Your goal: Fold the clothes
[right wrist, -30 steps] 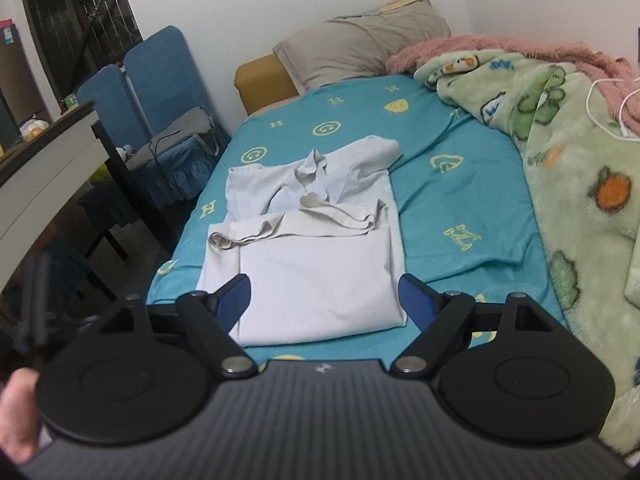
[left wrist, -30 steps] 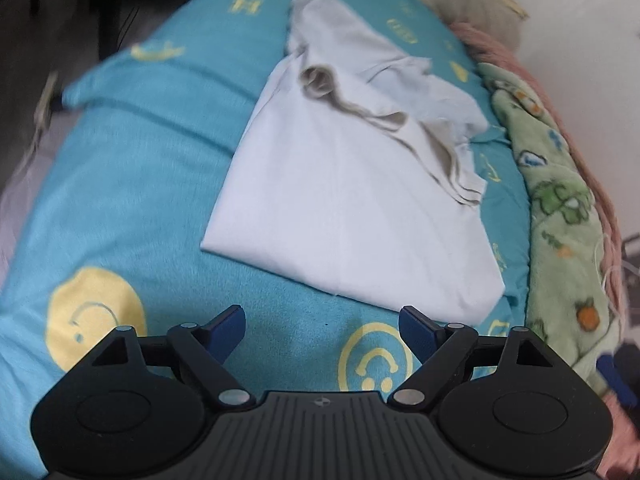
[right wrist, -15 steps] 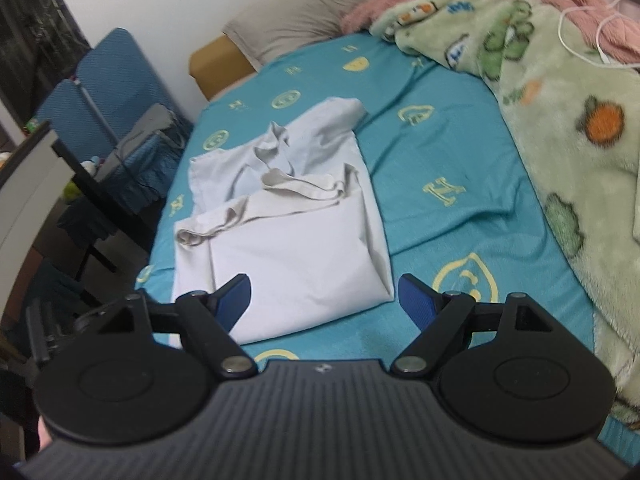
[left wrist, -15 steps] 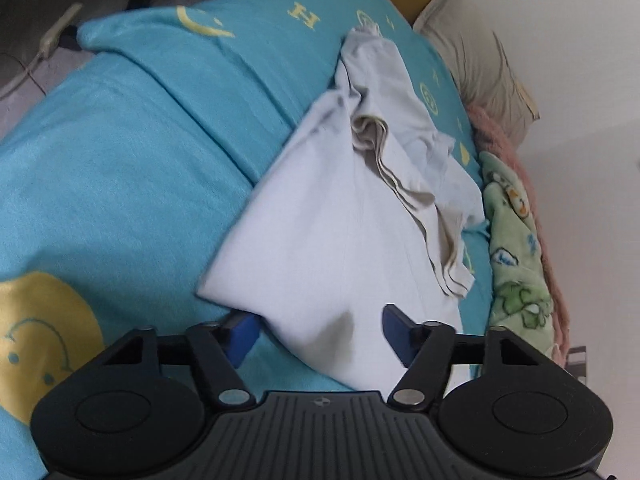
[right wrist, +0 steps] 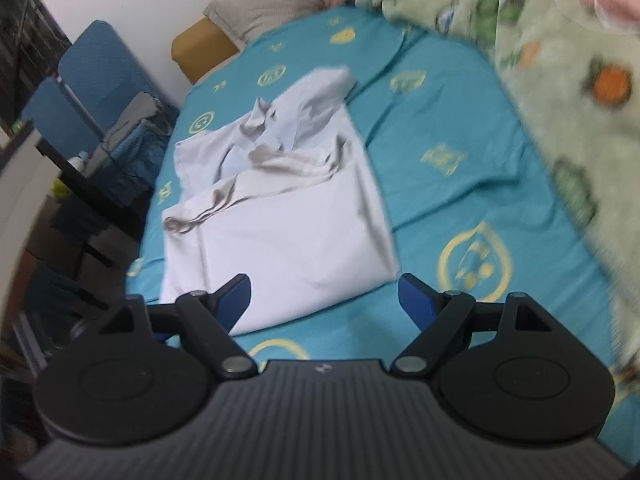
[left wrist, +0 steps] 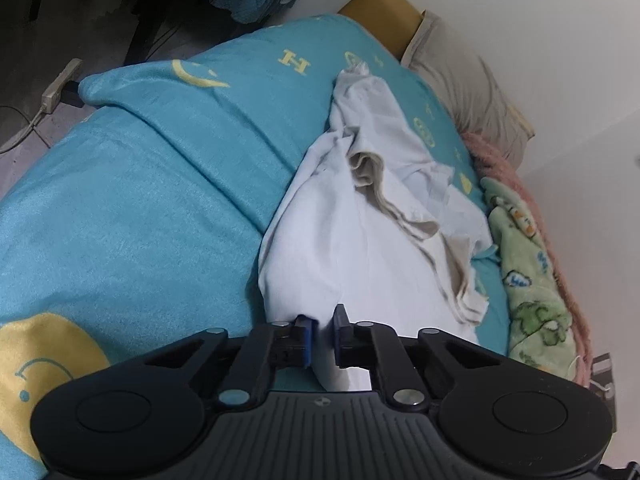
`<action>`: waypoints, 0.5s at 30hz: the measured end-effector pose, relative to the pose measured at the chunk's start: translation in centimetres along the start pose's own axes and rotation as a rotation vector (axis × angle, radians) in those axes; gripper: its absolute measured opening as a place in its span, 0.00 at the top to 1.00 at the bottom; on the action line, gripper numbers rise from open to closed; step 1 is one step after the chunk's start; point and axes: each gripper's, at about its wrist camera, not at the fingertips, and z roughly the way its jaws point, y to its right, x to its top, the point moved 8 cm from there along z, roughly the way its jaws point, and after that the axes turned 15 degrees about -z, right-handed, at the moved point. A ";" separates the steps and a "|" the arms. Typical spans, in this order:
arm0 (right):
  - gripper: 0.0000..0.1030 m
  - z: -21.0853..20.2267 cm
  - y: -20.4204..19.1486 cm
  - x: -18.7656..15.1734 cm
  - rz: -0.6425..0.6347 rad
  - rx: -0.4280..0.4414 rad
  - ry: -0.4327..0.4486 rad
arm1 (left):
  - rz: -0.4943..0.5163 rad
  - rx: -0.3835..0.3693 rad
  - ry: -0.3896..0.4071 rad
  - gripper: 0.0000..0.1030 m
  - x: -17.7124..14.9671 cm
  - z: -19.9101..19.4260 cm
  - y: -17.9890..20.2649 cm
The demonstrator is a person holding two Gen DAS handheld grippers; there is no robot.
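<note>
A pale grey-white shirt (left wrist: pixel 360 248) lies partly folded on the turquoise bed sheet (left wrist: pixel 140 208), its lower half doubled up over the collar end. My left gripper (left wrist: pixel 323 338) is shut on the shirt's near folded corner, with cloth pinched between the blue pads. In the right wrist view the same shirt (right wrist: pixel 288 224) lies ahead on the sheet (right wrist: pixel 460 200). My right gripper (right wrist: pixel 324 296) is open and empty, hovering over the shirt's near edge; its left fingertip overlaps the cloth and its right one is over the sheet.
A green patterned blanket (right wrist: pixel 568 80) and a pink one lie along the right side of the bed. A beige pillow (left wrist: pixel 464 84) sits at the head. Blue chairs (right wrist: pixel 92 92) and a dark table stand left of the bed. A power strip (left wrist: pixel 60 84) lies on the floor.
My left gripper has moved in to the shirt's near corner and shut on it. My right gripper has come closer to the shirt's near edge, still open.
</note>
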 end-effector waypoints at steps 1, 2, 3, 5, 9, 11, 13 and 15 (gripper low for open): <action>0.20 0.5 -0.3 -0.2 0.048 0.047 -0.021 | 0.004 -0.020 0.009 0.92 0.0 -0.3 0.3; 0.20 1.1 -0.6 -0.4 0.095 0.094 -0.042 | 0.009 -0.041 0.018 0.92 0.0 -0.7 0.7; 0.19 1.6 -0.9 -0.6 0.143 0.141 -0.064 | 0.013 -0.061 0.027 0.93 0.1 -1.0 1.0; 0.19 2.8 -1.5 -0.9 0.231 0.202 -0.089 | 0.022 -0.101 0.045 0.93 0.1 -1.7 1.7; 0.20 5.7 -2.4 -1.7 0.397 0.272 -0.116 | 0.022 -0.147 0.062 0.93 0.2 -2.4 2.2; 0.19 7.1 -2.9 -2.0 0.480 0.307 -0.129 | 0.018 -0.158 0.065 0.93 0.3 -2.6 2.3; 0.19 8.5 -3.4 -2.3 0.563 0.342 -0.142 | 0.000 -0.170 0.067 0.93 0.4 -2.7 2.2; 0.20 9.8 -3.7 -2.6 0.644 0.371 -0.152 | -0.018 -0.183 0.069 0.94 0.6 -2.8 2.2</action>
